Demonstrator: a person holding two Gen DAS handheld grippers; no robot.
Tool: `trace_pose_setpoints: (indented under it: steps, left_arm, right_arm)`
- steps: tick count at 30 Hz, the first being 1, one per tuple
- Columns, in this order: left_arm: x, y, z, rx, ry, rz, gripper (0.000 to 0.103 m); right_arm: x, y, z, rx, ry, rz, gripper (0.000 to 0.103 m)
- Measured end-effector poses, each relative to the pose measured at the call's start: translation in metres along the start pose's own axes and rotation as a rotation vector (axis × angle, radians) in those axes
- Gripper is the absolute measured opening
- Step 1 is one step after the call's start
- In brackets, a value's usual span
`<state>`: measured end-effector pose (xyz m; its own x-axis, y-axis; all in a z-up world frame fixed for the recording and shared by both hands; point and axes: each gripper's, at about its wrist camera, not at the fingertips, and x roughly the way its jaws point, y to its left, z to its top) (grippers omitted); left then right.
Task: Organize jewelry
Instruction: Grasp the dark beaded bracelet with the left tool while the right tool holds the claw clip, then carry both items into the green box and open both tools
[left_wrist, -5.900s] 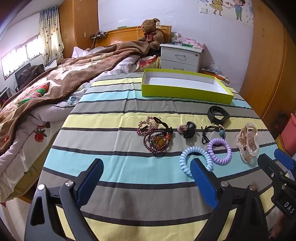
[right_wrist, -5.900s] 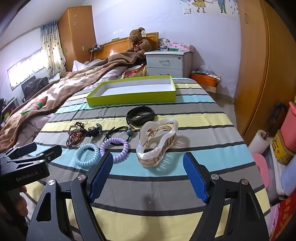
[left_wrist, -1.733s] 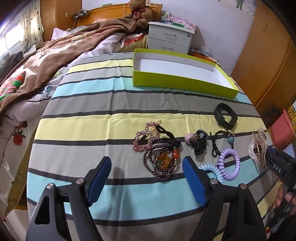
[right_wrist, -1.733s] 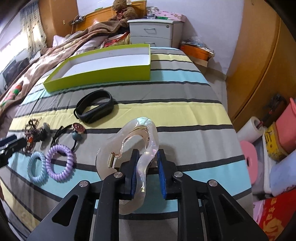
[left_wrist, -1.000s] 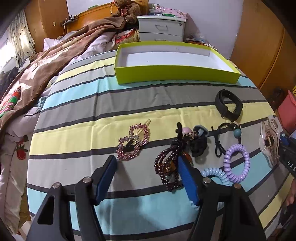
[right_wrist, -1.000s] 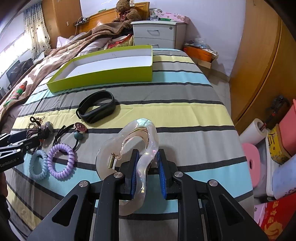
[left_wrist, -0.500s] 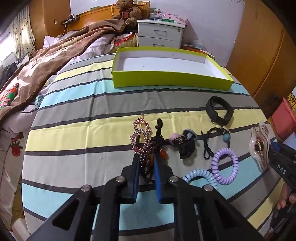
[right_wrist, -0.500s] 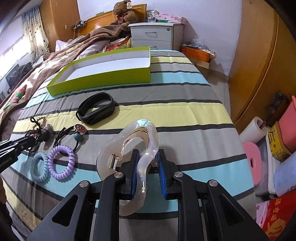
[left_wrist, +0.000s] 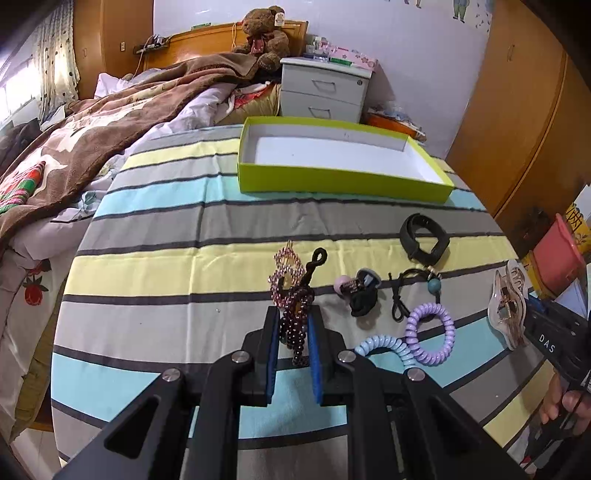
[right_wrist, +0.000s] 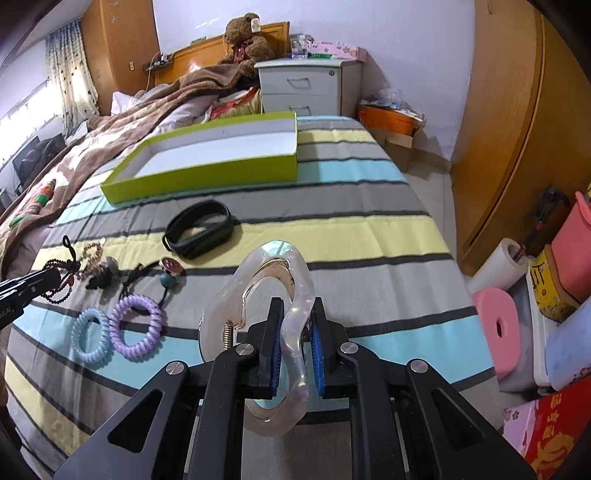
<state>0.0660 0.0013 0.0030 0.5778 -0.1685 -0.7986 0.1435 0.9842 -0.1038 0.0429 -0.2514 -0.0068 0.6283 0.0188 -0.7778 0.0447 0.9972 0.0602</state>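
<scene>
Jewelry lies scattered across the near half of a striped cloth (left_wrist: 155, 266) banded in grey, yellow, pale blue and thin black lines, and 2 pieces are already gripped. Nearest in the left wrist view, the left gripper (left_wrist: 291, 345) has its blue pads pressed together on a dark red bead bracelet (left_wrist: 295, 328), whose round glossy beads hang in a bunch with a black cord loop sticking up and a pink beaded clip (left_wrist: 284, 271) tangled at its top. In the right wrist view the right gripper (right_wrist: 293, 349), whose jaws have just been closing further, is clamped on one edge of a clear hair claw (right_wrist: 275, 295), a smooth translucent plastic loop with a small metal spring. Just beyond lie 2 ribbed spiral hair ties, a blue coil tie (right_wrist: 90, 338) touching a purple coil tie (right_wrist: 136, 326), then a black hair tie with a teal bead (right_wrist: 168, 278) and a black scrunchie with charms (left_wrist: 360, 291). Farther on sits a black band (right_wrist: 197, 229), a flat rubbery oval. Well past it stands a green box (left_wrist: 343, 179), shallow, rectangular, white inside. Behind the cloth are a rumpled brown blanket (left_wrist: 92, 136), a grey 2-drawer nightstand (left_wrist: 321, 92), a teddy bear (left_wrist: 262, 35) against a wooden headboard, and wooden wardrobes (left_wrist: 524, 122) to the right.
</scene>
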Motion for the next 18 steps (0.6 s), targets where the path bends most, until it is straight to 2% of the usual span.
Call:
trace_pose_setpoints:
  steps: [12,18]
  left_arm:
    - [-0.028,0.000,0.025,0.000,-0.088,-0.022,0.015]
    - [-0.032,0.002,0.040,0.005,-0.109,-0.034,0.015]
  right_arm:
    - [-0.025,0.005,0.023,-0.018,-0.075,0.024,0.014]
    - [-0.032,0.015,0.049,-0.060,-0.115,0.022,0.014]
